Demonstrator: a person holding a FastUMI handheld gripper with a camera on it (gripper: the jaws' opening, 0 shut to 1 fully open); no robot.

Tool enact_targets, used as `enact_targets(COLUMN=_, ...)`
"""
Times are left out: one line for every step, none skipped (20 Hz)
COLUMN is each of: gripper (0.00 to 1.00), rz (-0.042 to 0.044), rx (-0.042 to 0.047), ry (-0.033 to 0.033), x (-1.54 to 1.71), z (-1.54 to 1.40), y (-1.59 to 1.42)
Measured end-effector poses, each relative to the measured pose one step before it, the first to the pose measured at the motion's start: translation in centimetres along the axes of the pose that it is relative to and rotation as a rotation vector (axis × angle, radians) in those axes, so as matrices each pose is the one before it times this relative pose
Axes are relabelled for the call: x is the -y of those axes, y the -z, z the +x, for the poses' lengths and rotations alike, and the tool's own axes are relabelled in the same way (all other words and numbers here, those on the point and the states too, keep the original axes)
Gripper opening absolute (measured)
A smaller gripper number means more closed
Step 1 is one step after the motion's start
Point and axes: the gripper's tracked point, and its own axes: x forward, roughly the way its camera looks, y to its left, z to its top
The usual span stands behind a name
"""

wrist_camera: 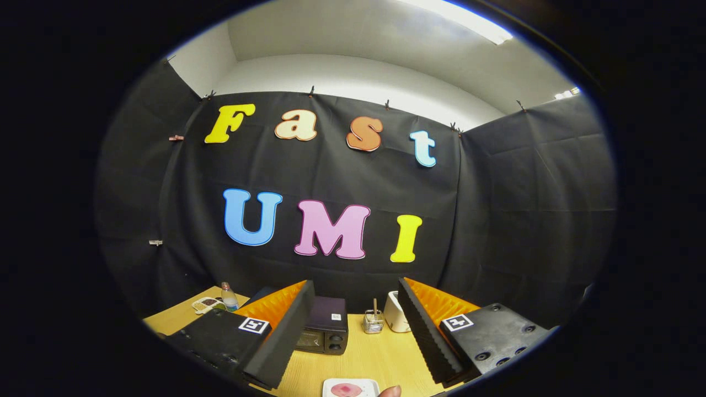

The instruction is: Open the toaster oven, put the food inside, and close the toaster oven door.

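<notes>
Gripper view: the hand-held gripper (353, 336) is held released, fingers spread wide and empty. The toaster oven (325, 331), door closed, is seen beyond the fingers on the desk (380, 358). The food plate (350, 387) lies nearer than the oven. Right of the oven stand a wire holder (373, 322) and a white container (395, 312), neither blocking the approach.
</notes>
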Motion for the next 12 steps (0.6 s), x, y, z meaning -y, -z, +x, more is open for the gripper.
enact_targets(gripper=0.97, rz=-0.00255, rx=0.00284, ry=-0.00056, x=-0.041, z=0.016, y=-0.134)
enact_targets(gripper=0.98, rz=0.00285, rx=-0.0028, ry=-0.00369, x=-0.127, z=-0.05, y=0.159)
enact_targets(gripper=0.97, rz=0.0088, rx=-0.00594, ry=-0.00288, x=-0.138, z=-0.012, y=0.104)
enact_targets(gripper=0.97, rz=0.01254, rx=-0.00296, ry=0.00025, x=-0.055, z=-0.022, y=0.05)
enact_targets(gripper=0.98, rz=0.00799, rx=-0.00332, ry=0.00181, x=0.057, z=-0.009, y=0.064)
enact_targets(gripper=0.97, rz=0.01156, rx=-0.00505, ry=0.00067, x=-0.005, z=0.036, y=0.084)
enact_targets(gripper=0.97, rz=0.01297, rx=-0.00812, ry=-0.00094, x=-0.099, z=-0.014, y=0.219)
enact_targets(gripper=0.97, rz=0.00908, rx=-0.00597, ry=0.00103, x=-0.084, z=-0.034, y=0.114)
enact_targets(gripper=0.97, rz=0.00247, rx=-0.00429, ry=0.00263, x=0.074, z=0.025, y=0.105)
enact_targets(gripper=0.98, rz=0.00145, rx=-0.00301, ry=0.00129, x=-0.003, z=0.031, y=0.117)
enact_targets(gripper=0.98, rz=0.00251, rx=-0.00249, ry=0.00059, x=-0.186, z=0.109, y=0.127)
enact_targets(gripper=0.98, rz=0.00361, rx=-0.0025, ry=-0.00007, x=-0.135, z=0.056, y=0.196)
